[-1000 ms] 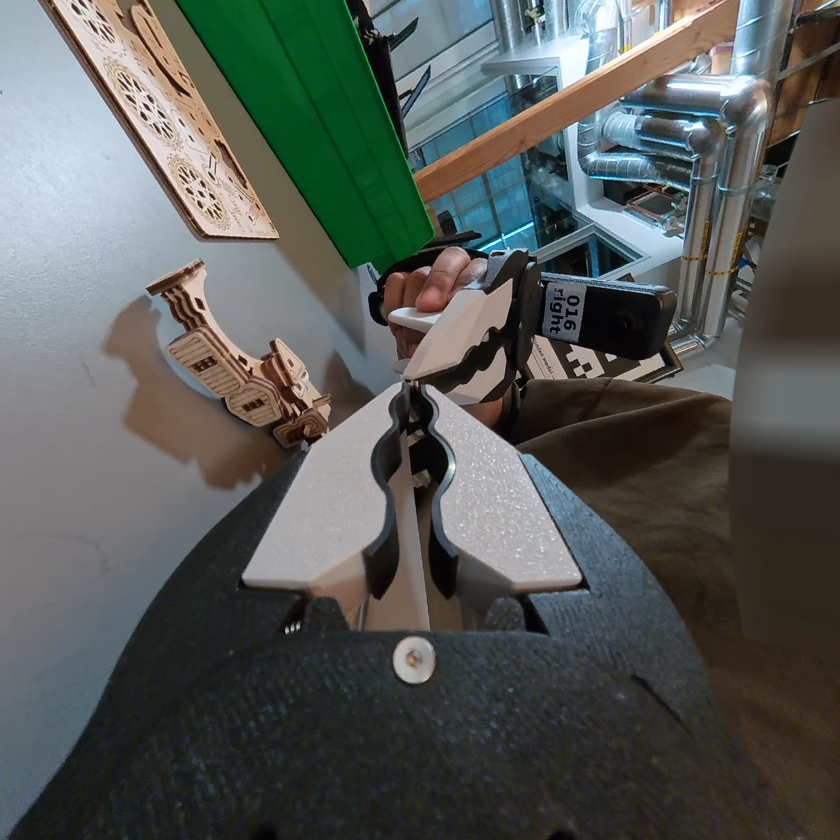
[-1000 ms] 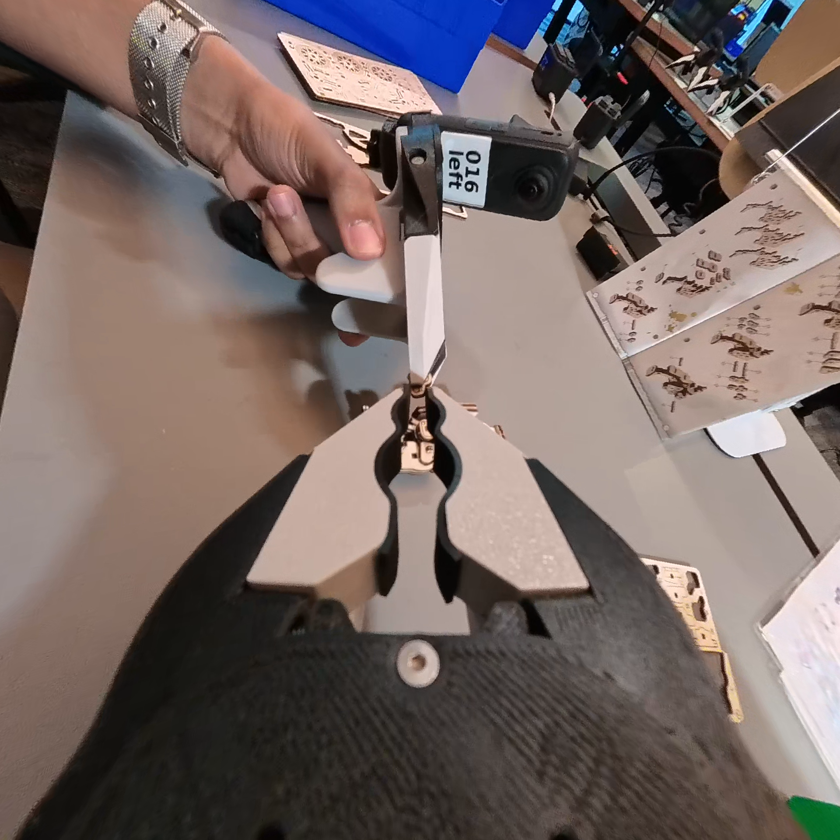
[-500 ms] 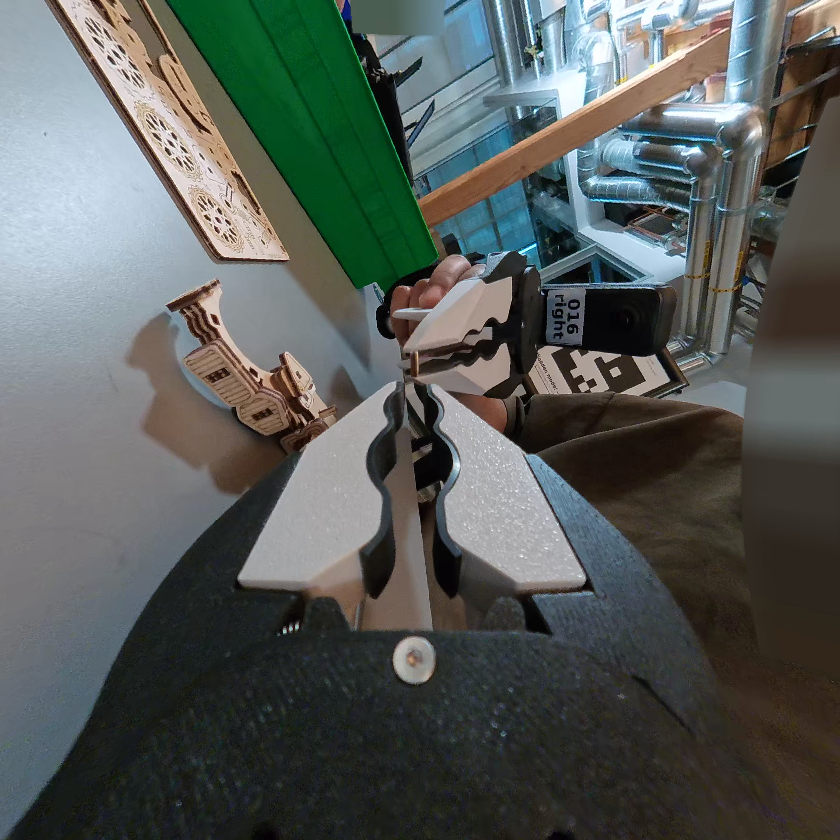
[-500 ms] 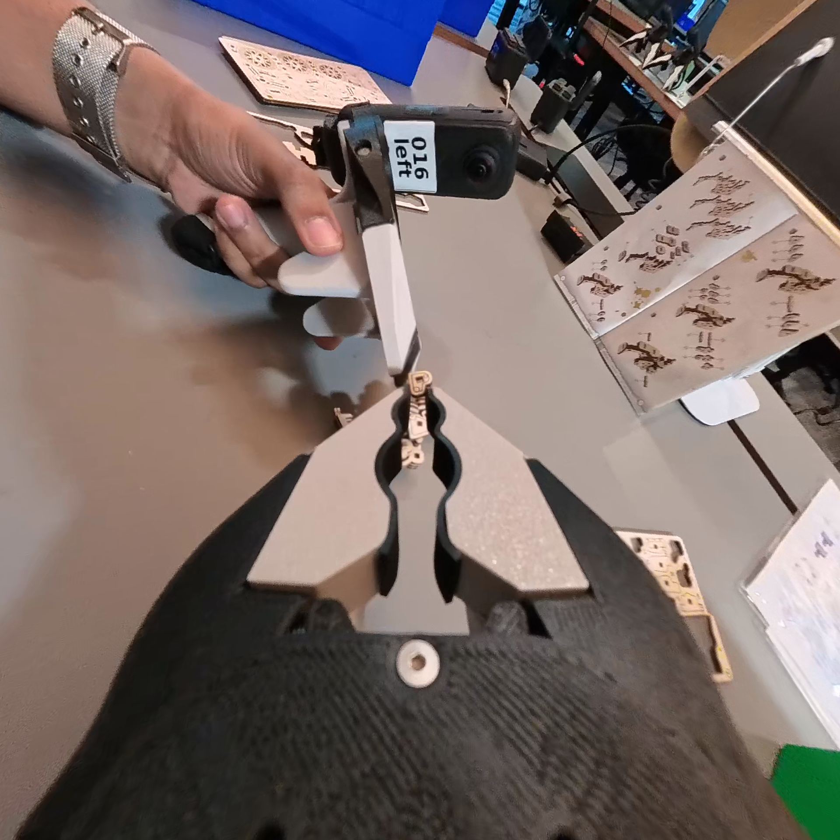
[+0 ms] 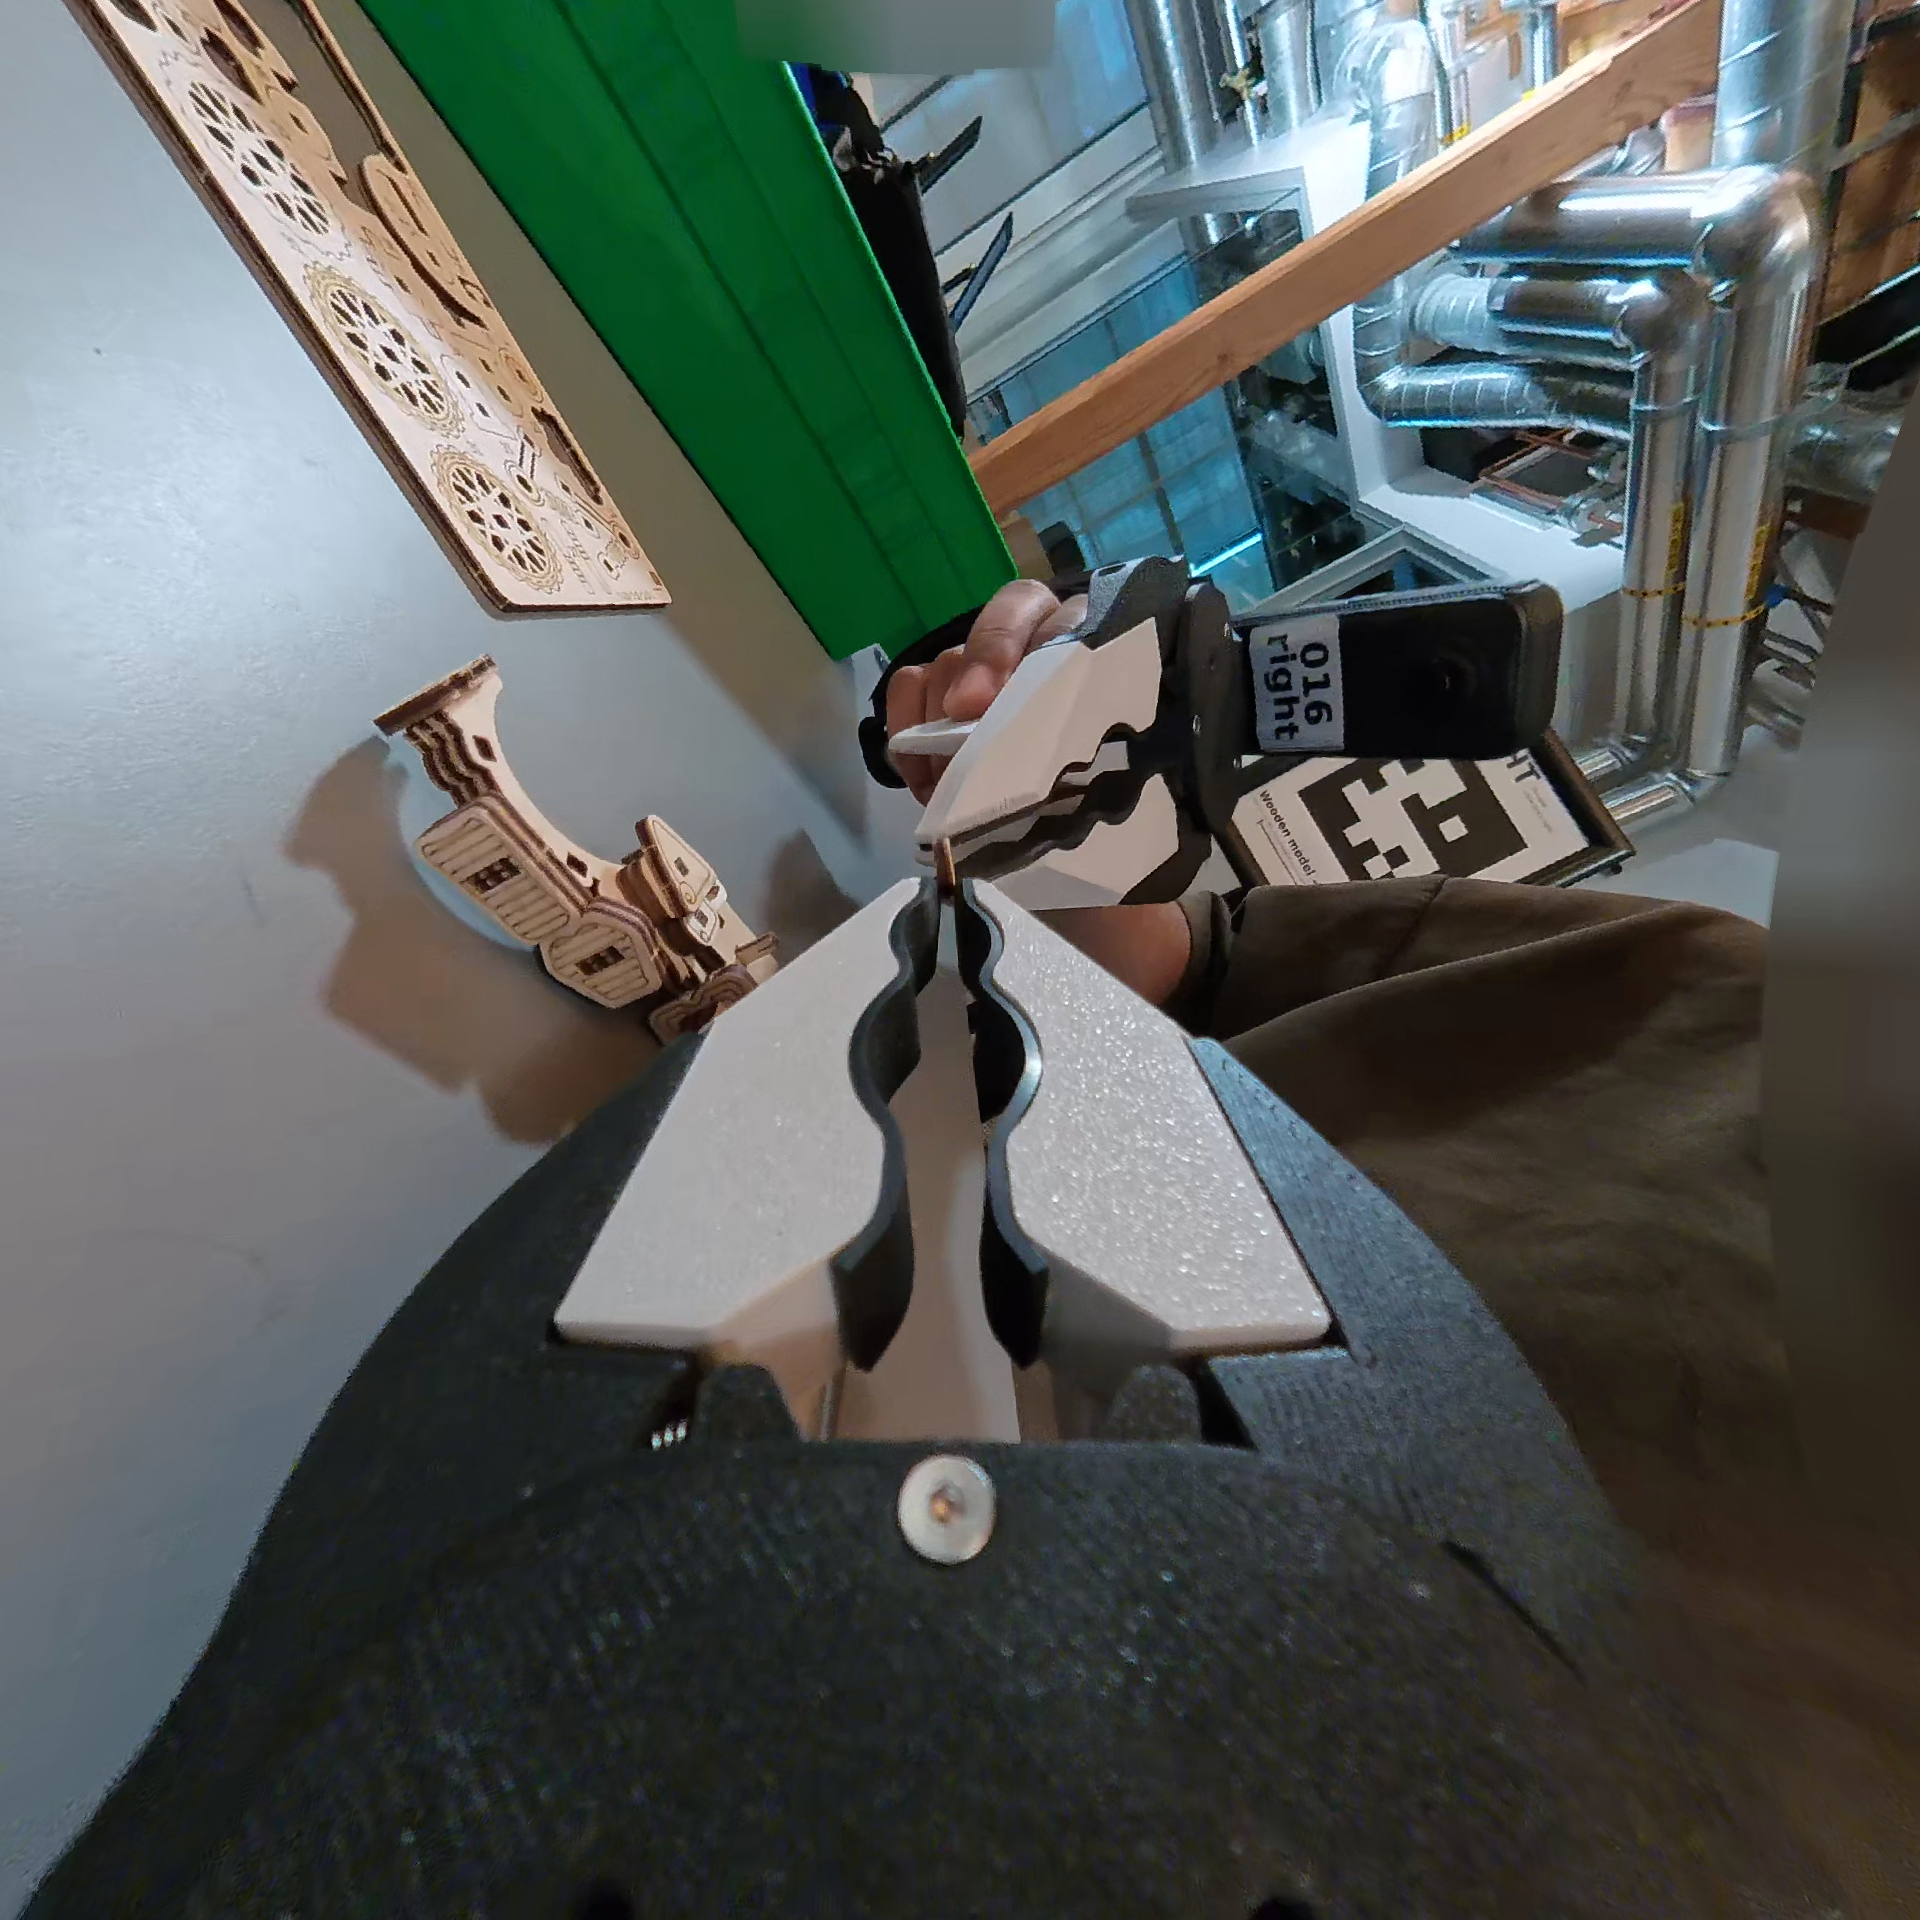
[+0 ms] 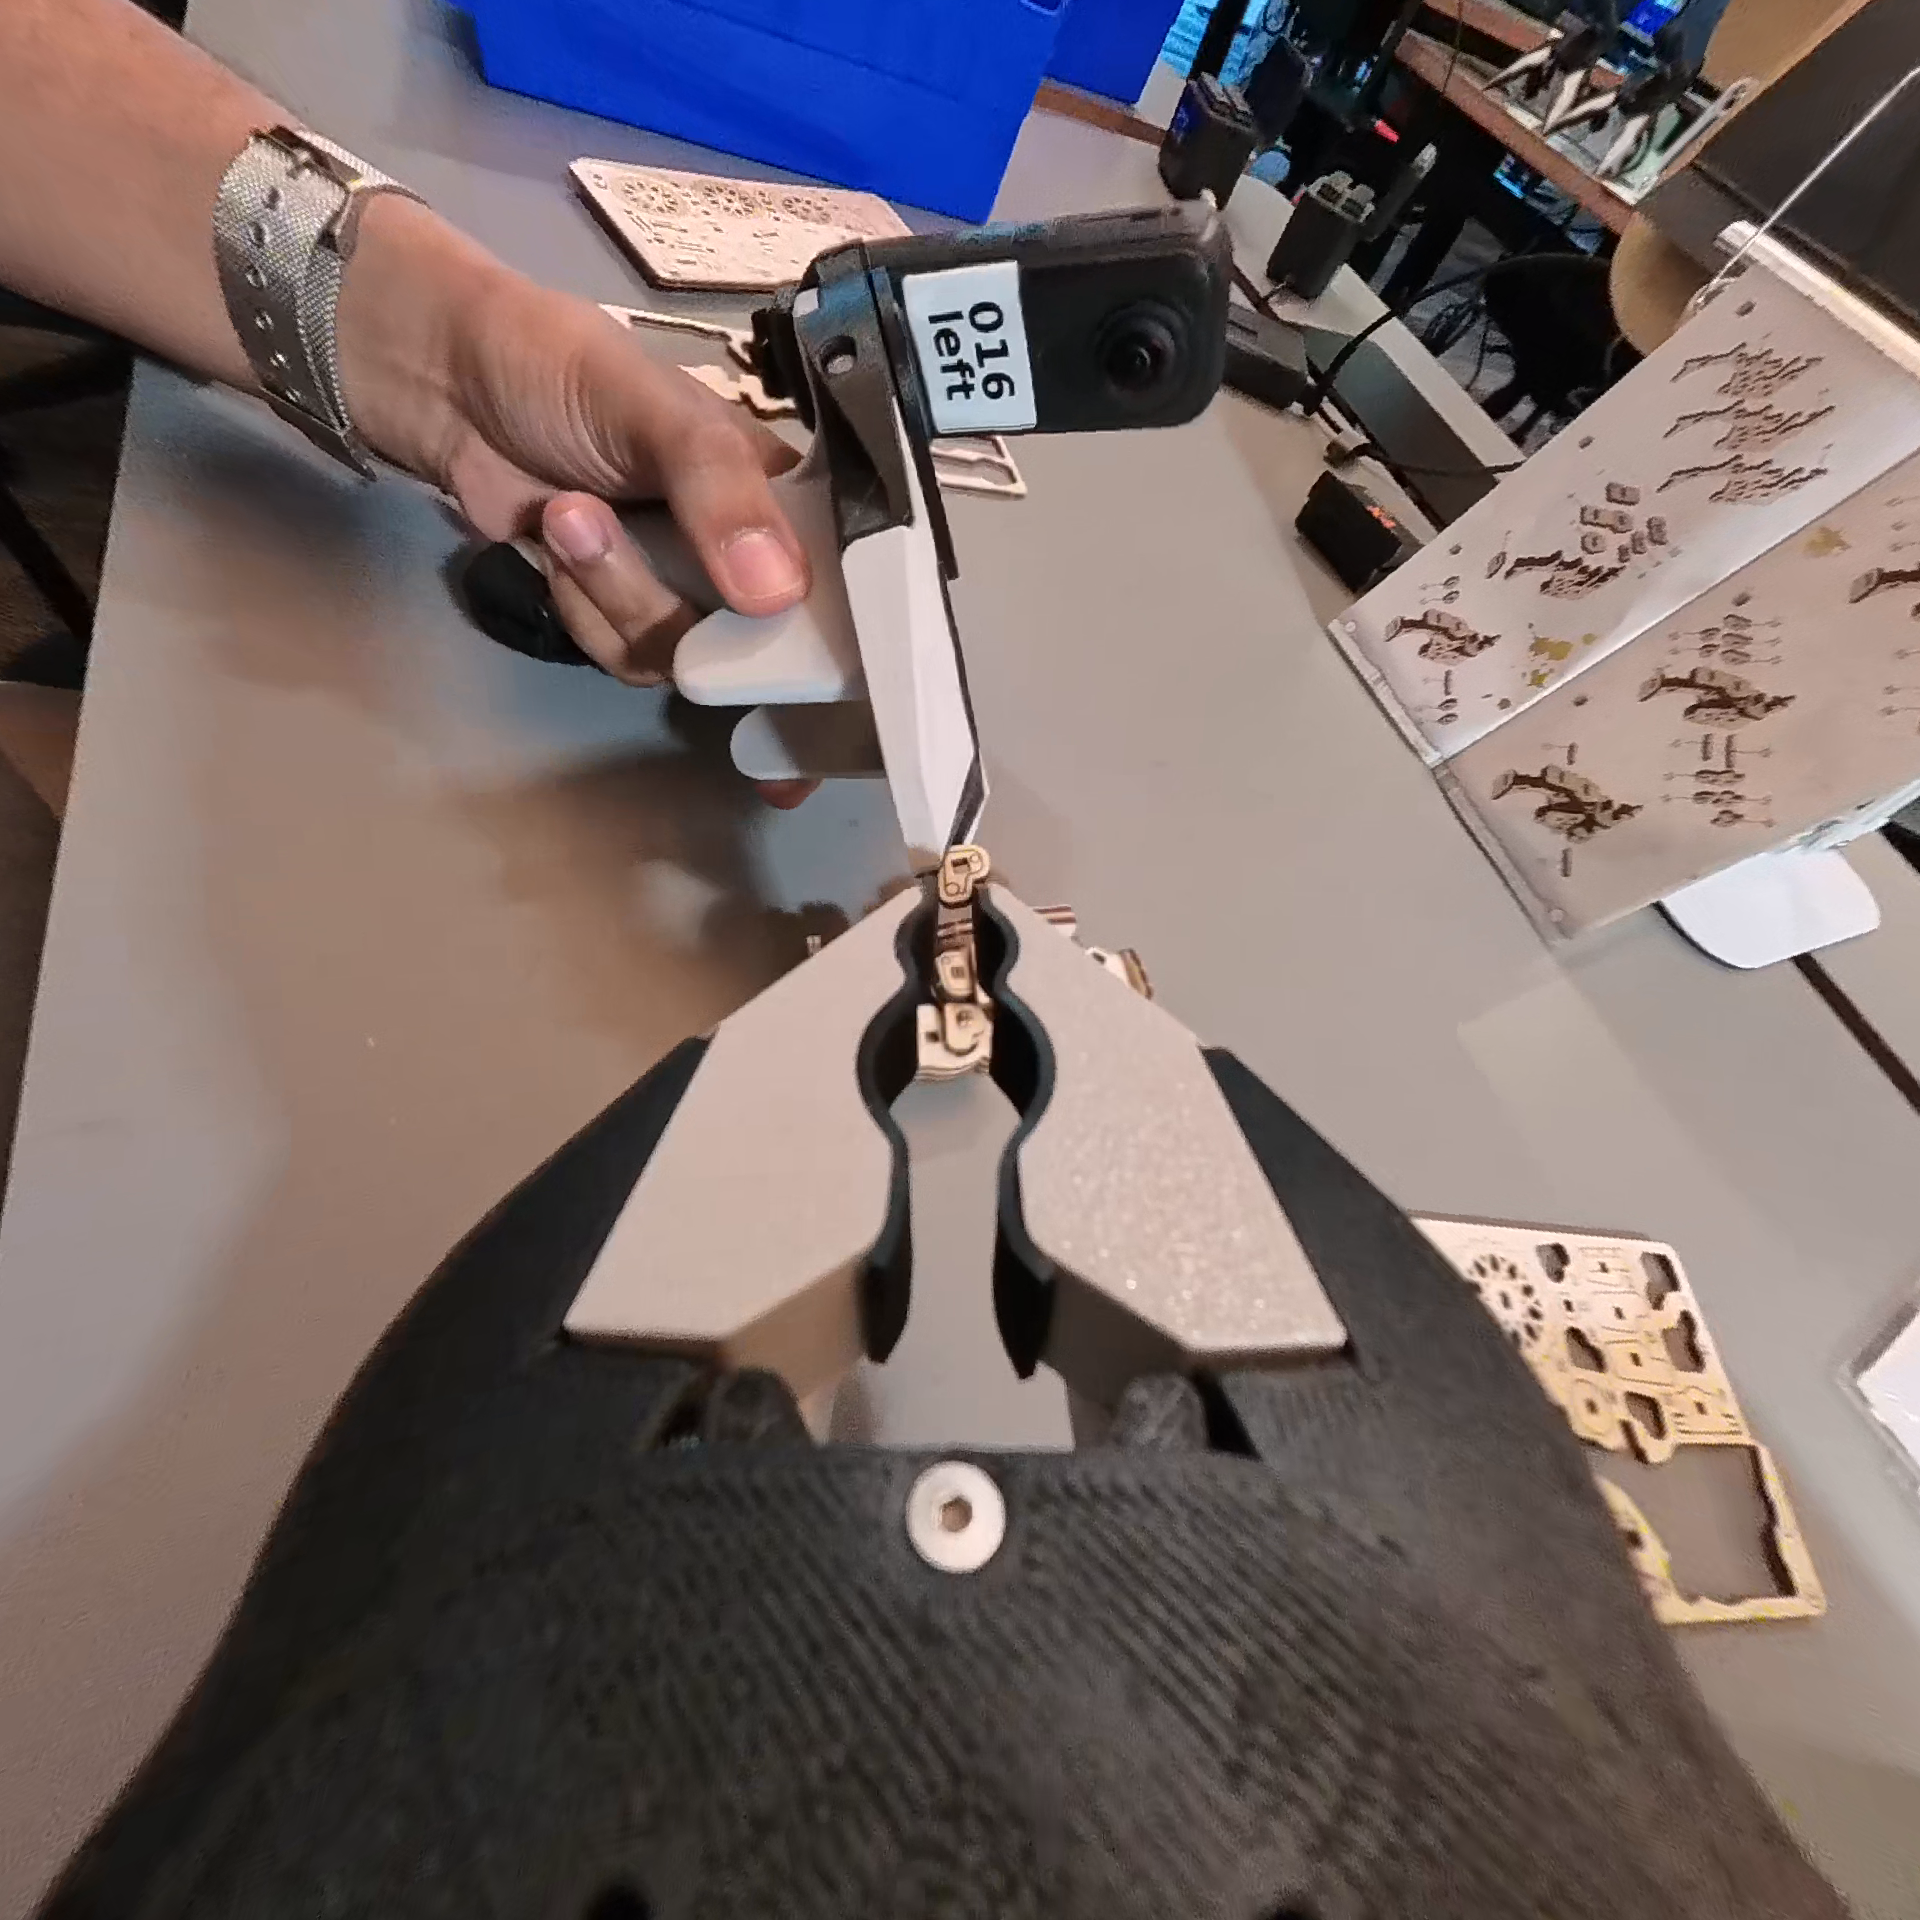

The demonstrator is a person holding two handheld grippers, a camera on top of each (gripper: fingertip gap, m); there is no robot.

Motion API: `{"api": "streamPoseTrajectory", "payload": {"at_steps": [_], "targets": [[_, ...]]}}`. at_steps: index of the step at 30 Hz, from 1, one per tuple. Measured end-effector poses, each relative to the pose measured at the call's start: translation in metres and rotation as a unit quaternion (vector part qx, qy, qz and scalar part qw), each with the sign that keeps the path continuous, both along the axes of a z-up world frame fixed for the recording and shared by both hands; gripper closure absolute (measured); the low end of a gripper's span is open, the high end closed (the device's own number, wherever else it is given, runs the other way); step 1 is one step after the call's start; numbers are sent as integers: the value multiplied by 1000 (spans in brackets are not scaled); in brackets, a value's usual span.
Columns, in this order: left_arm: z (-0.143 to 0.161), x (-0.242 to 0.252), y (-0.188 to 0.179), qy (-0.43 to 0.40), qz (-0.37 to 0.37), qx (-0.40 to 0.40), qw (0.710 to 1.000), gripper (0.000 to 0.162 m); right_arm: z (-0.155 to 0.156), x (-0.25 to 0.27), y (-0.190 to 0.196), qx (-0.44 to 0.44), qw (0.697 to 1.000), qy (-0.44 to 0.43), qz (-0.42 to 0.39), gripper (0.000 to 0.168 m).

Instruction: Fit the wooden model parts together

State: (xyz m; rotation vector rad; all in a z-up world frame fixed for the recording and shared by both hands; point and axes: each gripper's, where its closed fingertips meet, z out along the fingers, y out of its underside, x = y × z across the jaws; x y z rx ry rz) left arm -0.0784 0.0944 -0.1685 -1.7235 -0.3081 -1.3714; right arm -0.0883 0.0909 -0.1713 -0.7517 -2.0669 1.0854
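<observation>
My right gripper [image 6: 958, 906] is shut on a small wooden part [image 6: 956, 971], a narrow strip of linked laser-cut pieces that sticks out past the fingertips. My left gripper [image 5: 943, 896] has its jaws nearly together with nothing seen between them. In the right wrist view the left gripper [image 6: 951, 831] points down, its tip just above the part's top end. In the left wrist view the right gripper [image 5: 940, 840] meets my fingertips, and the part's end [image 5: 947, 864] shows between them. A part-built wooden model [image 5: 582, 894] lies on the grey table [image 6: 312, 935].
A wooden parts sheet [image 5: 395, 312] and a green bin [image 5: 727, 312] lie beyond the model. A blue bin [image 6: 790, 83], another sheet [image 6: 727, 223], instruction pages on a stand [image 6: 1662, 644] and a punched-out sheet [image 6: 1621, 1392] stand around. A framed code sign [image 5: 1423, 821] is behind the right gripper. Left and right tips are no more than a few centimetres apart.
The left gripper's tip touched the held part, drew a little away, and has come back close above its top end. The right gripper has kept its hold on the part.
</observation>
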Motion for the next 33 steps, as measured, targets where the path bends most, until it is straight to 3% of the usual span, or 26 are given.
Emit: {"api": "streamPoseTrajectory", "payload": {"at_steps": [33], "targets": [[3, 0, -1, -10, -5, 5, 1000, 161, 3, 1, -1, 0, 1000, 4, 6, 164]]}}
